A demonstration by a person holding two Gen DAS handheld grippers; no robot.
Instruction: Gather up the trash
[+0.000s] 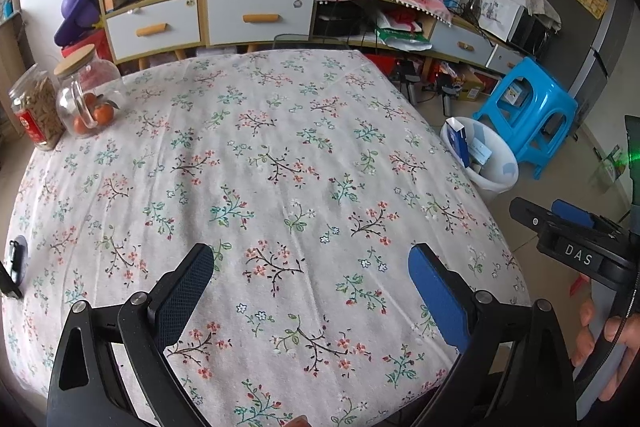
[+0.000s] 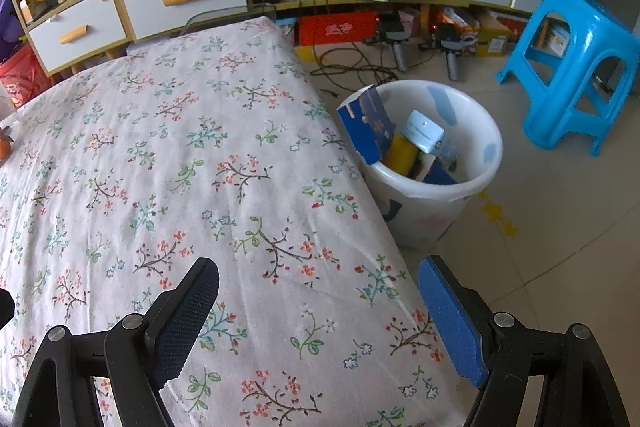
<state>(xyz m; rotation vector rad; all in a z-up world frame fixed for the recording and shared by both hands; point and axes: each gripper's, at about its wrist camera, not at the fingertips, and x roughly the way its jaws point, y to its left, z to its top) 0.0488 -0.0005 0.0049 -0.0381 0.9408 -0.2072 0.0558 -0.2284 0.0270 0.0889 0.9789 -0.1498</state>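
- At the far left corner of the table (image 1: pixel 280 155), two jars (image 1: pixel 60 99) stand touching each other: one holds brown sticks, the other oranges under a wooden lid. They look like kept food, not trash.
- A small dark object (image 1: pixel 16 261) lies at the left edge of the table; it is cut off by the rim of the view, so I cannot tell what it is.
- The left gripper (image 1: pixel 310 291) hovers over the near edge of the table, jaws spread wide with nothing between them.
- The cloth across the middle of the table shows no loose trash.
- The right gripper (image 2: pixel 318 307) hangs over the near right corner of the table, jaws likewise released and bare.
- The white bin (image 2: pixel 476 187) stands on the floor just beside the right edge of the table, already holding the trash: a blue box (image 2: pixel 366 123), a yellow roll (image 2: pixel 400 153) and a pale carton (image 2: pixel 426 135).
- A blue stool (image 2: pixel 576 59) stands beyond the bin, apart from it.
- Judged from this, the collecting looks almost or fully done. The next move calls for a check of the table for leftovers, the dark object first.
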